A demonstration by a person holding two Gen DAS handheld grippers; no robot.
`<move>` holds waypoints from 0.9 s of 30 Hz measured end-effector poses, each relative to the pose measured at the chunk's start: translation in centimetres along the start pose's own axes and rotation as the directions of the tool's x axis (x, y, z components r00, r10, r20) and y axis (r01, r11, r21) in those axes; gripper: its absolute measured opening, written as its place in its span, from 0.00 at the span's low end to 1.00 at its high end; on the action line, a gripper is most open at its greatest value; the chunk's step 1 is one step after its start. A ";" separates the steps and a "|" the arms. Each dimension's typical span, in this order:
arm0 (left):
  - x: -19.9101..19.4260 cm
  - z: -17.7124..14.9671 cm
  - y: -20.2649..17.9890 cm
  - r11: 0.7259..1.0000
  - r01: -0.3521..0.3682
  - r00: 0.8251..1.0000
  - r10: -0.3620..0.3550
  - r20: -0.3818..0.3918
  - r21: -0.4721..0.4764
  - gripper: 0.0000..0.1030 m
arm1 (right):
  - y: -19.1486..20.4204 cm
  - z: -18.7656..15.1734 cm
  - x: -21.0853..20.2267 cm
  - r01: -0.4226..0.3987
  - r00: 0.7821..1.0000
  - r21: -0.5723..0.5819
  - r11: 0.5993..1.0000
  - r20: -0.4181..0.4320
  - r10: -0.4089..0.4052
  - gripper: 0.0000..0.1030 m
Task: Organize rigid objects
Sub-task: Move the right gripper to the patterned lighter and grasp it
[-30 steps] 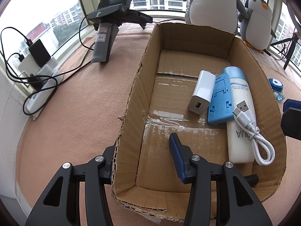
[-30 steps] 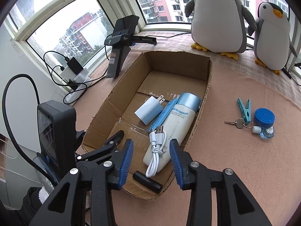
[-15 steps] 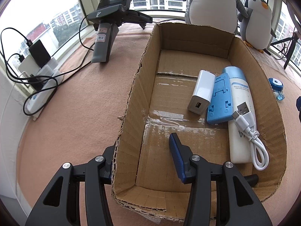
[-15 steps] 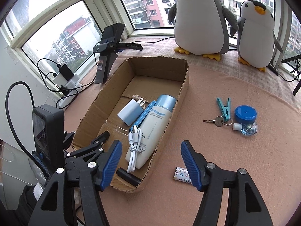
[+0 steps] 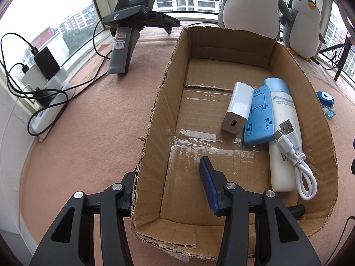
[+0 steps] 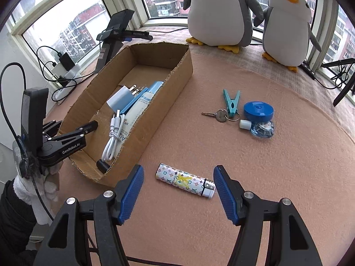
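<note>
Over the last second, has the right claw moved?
Yes. The right claw swung right, off the cardboard box, and now brackets the patterned lighter on the mat.

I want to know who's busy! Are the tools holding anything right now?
No. The right tool is open above the patterned lighter. The left tool straddles the cardboard box wall, open, not squeezing it.

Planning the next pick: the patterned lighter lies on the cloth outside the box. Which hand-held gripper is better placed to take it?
Right. The right hand-held gripper is open with the lighter between its fingers. The left hand-held gripper straddles the box wall.
</note>
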State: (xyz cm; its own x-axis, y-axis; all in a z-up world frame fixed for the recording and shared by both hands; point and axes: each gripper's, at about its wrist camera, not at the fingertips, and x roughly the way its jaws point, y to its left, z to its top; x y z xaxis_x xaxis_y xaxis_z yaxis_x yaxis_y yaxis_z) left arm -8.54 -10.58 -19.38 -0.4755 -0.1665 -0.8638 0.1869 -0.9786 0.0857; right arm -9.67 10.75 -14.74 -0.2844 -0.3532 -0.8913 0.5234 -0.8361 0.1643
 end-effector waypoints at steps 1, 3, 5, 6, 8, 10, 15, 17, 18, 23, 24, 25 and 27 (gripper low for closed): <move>0.0 0.0 0.0 1.000 -0.001 1.000 0.001 0.000 0.000 0.44 | 0.1 -0.3 0.3 0.005 1.000 -0.024 1.000 -0.009 -0.005 0.60; 0.0 0.0 0.0 1.000 -0.001 1.000 0.001 0.000 0.001 0.44 | 0.4 -0.7 1.1 0.028 0.999 -0.072 0.997 -0.031 -0.030 0.60; 0.0 0.0 0.0 1.000 -0.001 1.000 0.001 -0.001 0.001 0.44 | 0.7 -1.0 2.1 0.055 0.997 -0.116 0.992 -0.051 -0.061 0.59; 0.0 0.0 0.0 1.000 0.000 1.000 0.000 -0.001 0.001 0.44 | 0.9 -1.2 2.7 0.068 0.995 -0.142 0.988 -0.061 -0.077 0.59; 0.0 -0.1 0.0 1.000 0.001 1.000 -0.001 -0.001 -0.001 0.44 | 1.3 -1.4 3.5 0.093 0.992 -0.187 0.978 -0.072 -0.108 0.59; 0.0 0.0 0.0 1.000 0.000 1.000 0.000 -0.001 -0.001 0.44 | 1.7 -1.6 4.1 0.107 0.989 -0.231 0.967 -0.078 -0.128 0.59; 0.0 0.0 0.1 1.000 0.001 1.000 -0.001 -0.001 0.000 0.44 | 2.0 -1.2 5.1 0.144 0.983 -0.278 0.950 -0.073 -0.170 0.59; 0.0 0.0 0.0 1.000 0.001 1.000 -0.001 -0.001 0.000 0.44 | 2.0 -0.9 5.4 0.143 0.983 -0.277 0.950 -0.074 -0.169 0.59; -0.1 0.0 0.0 1.000 0.001 1.000 -0.001 -0.001 0.001 0.44 | 2.0 -0.8 5.6 0.145 0.983 -0.275 0.950 -0.073 -0.171 0.59; 0.0 0.0 0.1 1.000 0.001 1.000 -0.001 -0.001 0.000 0.44 | 1.7 -0.2 6.2 0.153 0.981 -0.249 0.956 -0.079 -0.178 0.55; 0.0 0.0 0.0 1.000 0.002 1.000 -0.002 -0.001 -0.001 0.44 | 1.4 0.0 6.3 0.149 0.982 -0.229 0.962 -0.084 -0.172 0.54; 0.0 0.0 0.0 1.000 0.002 1.000 -0.002 -0.001 -0.001 0.44 | 1.1 0.1 6.3 0.143 0.983 -0.208 0.968 -0.086 -0.164 0.54; 0.0 -0.1 0.1 1.000 0.003 1.000 -0.003 -0.001 -0.002 0.44 | 0.4 0.2 6.3 0.140 0.983 -0.170 0.975 -0.092 -0.158 0.52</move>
State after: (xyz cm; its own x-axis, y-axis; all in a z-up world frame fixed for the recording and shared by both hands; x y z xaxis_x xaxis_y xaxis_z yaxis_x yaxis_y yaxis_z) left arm -8.43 -10.66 -19.42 -0.4753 -0.1632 -0.8645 0.1869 -0.9789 0.0820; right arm -11.46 8.11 -20.24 -0.2885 -0.1771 -0.9410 0.6073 -0.7936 -0.0368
